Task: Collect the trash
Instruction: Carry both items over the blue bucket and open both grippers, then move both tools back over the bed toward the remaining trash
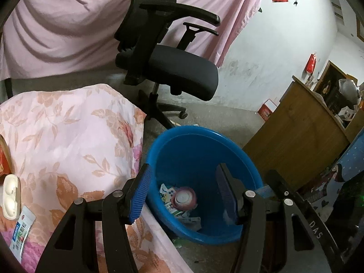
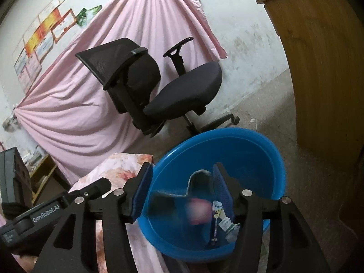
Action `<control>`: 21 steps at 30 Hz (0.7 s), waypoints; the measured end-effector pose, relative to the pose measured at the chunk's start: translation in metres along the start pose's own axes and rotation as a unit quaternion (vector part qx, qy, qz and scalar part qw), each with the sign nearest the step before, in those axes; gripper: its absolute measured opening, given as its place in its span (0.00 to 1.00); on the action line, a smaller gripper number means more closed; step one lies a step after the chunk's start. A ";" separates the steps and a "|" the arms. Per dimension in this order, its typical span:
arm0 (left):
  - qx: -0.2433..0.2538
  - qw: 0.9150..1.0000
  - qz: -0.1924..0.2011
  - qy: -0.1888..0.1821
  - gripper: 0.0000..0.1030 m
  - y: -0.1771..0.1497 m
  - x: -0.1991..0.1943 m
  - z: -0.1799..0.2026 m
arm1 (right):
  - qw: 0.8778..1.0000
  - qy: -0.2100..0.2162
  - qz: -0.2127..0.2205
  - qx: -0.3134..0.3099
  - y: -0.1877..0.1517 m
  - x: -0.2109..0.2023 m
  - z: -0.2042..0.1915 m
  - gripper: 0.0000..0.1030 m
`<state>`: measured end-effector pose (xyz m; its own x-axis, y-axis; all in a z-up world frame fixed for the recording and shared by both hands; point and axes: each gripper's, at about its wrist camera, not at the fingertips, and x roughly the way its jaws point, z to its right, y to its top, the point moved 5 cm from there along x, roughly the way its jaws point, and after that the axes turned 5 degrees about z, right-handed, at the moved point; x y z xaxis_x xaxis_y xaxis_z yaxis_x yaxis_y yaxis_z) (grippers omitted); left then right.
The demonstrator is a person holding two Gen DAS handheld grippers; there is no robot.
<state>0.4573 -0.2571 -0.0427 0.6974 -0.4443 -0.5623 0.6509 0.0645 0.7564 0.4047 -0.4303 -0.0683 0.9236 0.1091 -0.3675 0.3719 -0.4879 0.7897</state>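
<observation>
A blue plastic basin (image 1: 193, 150) stands on the floor beside the bed and holds trash: a pink-lidded cup (image 1: 184, 198) and crumpled wrappers (image 1: 168, 193). My left gripper (image 1: 182, 195) is open and empty above the basin. In the right wrist view the basin (image 2: 238, 150) is below my open right gripper (image 2: 182, 193). A dark blue wrapper (image 2: 195, 186) is blurred between the fingers, over the basin, touching neither pad that I can see. On the bed a blue-and-white packet (image 1: 22, 232) and a white case (image 1: 10, 195) lie at the left.
A black office chair (image 1: 168, 68) stands behind the basin against a pink curtain (image 1: 68, 22). A wooden cabinet (image 1: 300, 134) is to the right. The floral bed cover (image 1: 68, 141) runs along the left. The other gripper's arm (image 2: 45, 211) shows at the left of the right wrist view.
</observation>
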 end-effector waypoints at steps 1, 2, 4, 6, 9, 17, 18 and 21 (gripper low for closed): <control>0.000 1.000 0.002 0.000 0.52 0.000 -0.003 0.000 | 1.000 0.000 0.000 -0.001 0.000 0.001 -0.001 0.54; 0.003 1.000 0.001 0.003 0.52 0.000 -0.005 -0.001 | 1.000 -0.001 0.000 -0.004 0.000 0.000 -0.001 0.55; 0.008 1.000 0.008 0.004 0.52 0.001 -0.009 -0.002 | 1.000 0.000 0.004 -0.006 0.001 -0.001 -0.002 0.58; 0.013 1.000 0.023 0.009 0.52 0.004 -0.018 -0.003 | 1.000 0.000 0.012 -0.011 0.003 -0.003 -0.004 0.64; 0.020 0.998 0.048 0.021 0.53 0.008 -0.031 -0.006 | 0.999 0.001 0.032 -0.026 0.007 -0.010 -0.011 0.70; 0.039 0.989 0.129 0.057 0.67 0.024 -0.086 -0.021 | 0.993 0.017 0.098 -0.058 0.018 -0.029 -0.043 0.85; 0.039 0.988 0.140 0.061 0.71 0.025 -0.094 -0.024 | 0.992 0.021 0.108 -0.063 0.019 -0.032 -0.049 0.90; 0.035 0.980 0.178 0.076 0.80 0.029 -0.120 -0.035 | 0.988 0.035 0.129 -0.077 0.021 -0.040 -0.066 1.00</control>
<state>0.4025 -0.1702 0.0350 0.9168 -0.2657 -0.2982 0.3401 0.1280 0.9316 0.3816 -0.3883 -0.0043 0.9916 0.0608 -0.1142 0.1287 -0.3701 0.9200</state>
